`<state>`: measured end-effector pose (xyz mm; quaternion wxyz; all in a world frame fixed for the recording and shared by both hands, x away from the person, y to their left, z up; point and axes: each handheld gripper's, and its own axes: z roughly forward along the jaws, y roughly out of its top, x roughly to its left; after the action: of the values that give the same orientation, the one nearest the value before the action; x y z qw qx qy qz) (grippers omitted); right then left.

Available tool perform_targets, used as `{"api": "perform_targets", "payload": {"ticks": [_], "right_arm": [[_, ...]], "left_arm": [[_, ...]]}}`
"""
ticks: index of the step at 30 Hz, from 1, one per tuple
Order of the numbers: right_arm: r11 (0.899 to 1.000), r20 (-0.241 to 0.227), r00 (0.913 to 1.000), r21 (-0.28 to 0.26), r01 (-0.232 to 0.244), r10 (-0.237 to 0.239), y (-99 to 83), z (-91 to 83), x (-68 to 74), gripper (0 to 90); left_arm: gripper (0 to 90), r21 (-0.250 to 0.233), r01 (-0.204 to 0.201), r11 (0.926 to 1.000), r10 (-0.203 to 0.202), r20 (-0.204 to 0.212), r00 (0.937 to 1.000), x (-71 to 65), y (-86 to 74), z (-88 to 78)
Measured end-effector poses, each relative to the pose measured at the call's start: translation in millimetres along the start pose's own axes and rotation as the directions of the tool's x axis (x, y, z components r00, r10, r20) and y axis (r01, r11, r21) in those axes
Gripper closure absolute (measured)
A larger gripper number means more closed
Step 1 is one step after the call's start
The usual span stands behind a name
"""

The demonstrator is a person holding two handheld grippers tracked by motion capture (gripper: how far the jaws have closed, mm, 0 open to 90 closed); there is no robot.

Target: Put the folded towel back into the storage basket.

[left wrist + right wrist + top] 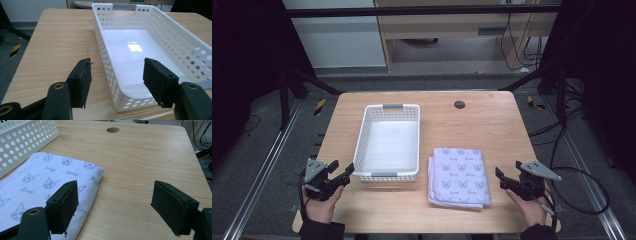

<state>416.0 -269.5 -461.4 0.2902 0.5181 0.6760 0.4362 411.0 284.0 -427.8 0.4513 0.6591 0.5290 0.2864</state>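
Both grippers stand wide open and empty: left gripper [343, 177] at the lower left touching the white basket [363, 136], right gripper [507, 178] lower right beside the folded towel [459, 176]. A one-layer pinch could unfold the towel (it lies mid-counter [492, 125]).

The table [482, 125] is light wood with a fine brown grain, and a small dark round disc [459, 104] sits in its top. The basket [362, 137] is glossy white plastic, its walls pierced with rows of round holes, and it has grey handle strips on its short ends. The folded towel [459, 176] is pale lilac, printed all over with small grey cat-face outlines and grey script lettering. The left gripper [343, 172] and the right gripper [506, 174] are black, each with a grey three-cornered plate on top; their jaws are matte black. The floor [257, 150] is dark grey, with yellow-and-black striped tape [320, 106] marks.
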Motion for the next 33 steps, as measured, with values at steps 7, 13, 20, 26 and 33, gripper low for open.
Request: {"api": "perform_targets", "payload": {"ticks": [7, 13, 20, 26, 33], "right_arm": [[1.0, 0.004, 1.0, 0.002, 0.006, -0.006, 1.0, 0.0, 0.2, 20.2], [1.0, 0.004, 0.9999, -0.011, 0.011, -0.011, 6.1, -0.6, 0.6, 18.7], [0.999, -0.015, 0.9997, -0.047, 0.016, -0.017, 23.4, -4.5, 1.8, 18.0], [0.997, -0.022, 0.9997, -0.072, 0.004, -0.006, 44.9, -9.5, 0.8, 18.0], [0.991, -0.056, 0.9977, -0.124, -0.045, 0.038, 76.0, -2.6, 8.6, 17.8]], "left_arm": [[38.0, -0.009, -0.04, 0.9992, 0.04, 0.055, 0.9977, -24.7, 4.1, 0.6], [37.8, -0.011, -0.09, 0.9959, 0.09, 0.091, 0.9917, -45.8, 6.6, 1.5], [38.5, -0.027, -0.134, 0.9906, 0.136, 0.117, 0.9838, -69.5, 19.7, 7.4], [38.8, -0.066, -0.141, 0.9878, 0.151, 0.17, 0.9738, -98.6, 43.1, 16.0], [37.6, -0.091, -0.104, 0.9904, 0.124, 0.254, 0.9593, -142.5, 52.9, 35.3]]}}
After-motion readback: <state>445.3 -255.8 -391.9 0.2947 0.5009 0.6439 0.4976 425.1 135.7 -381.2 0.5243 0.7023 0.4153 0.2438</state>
